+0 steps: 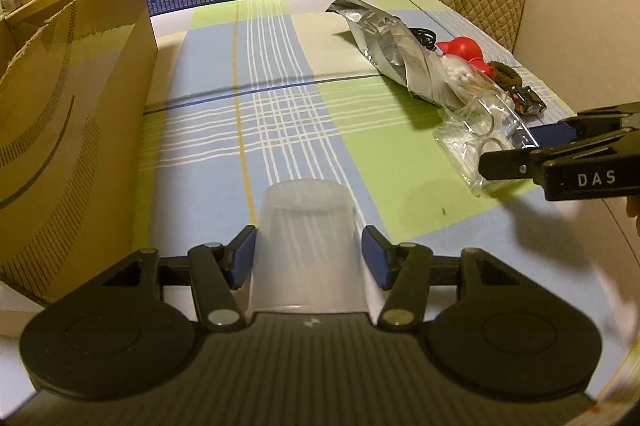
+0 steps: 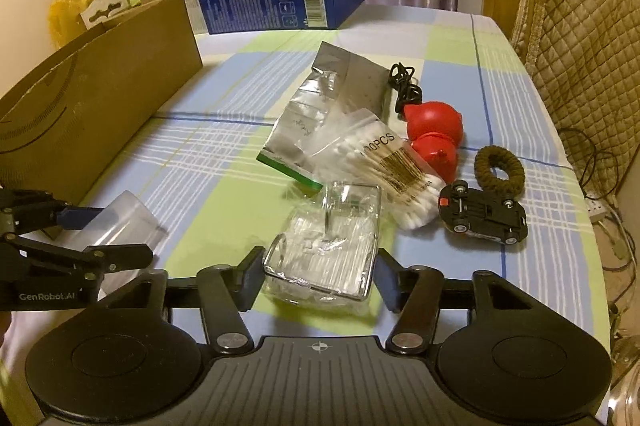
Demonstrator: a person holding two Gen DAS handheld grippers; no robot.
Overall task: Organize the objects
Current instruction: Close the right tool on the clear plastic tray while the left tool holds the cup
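The left gripper (image 1: pixel 308 254) tilts downward, its blue-padded jaws partly open, the left pad touching what stands between them and the right pad apart from it. The right gripper (image 2: pixel 316 276) tilts down likewise, jaws partly open with both pads just clear. In the left wrist view it enters at 3 o'clock.

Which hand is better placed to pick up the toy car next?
Right, probably. The toy car lies just beyond the right gripper on its side, though a clear packet sits between its fingers. The left gripper straddles a plastic cup.
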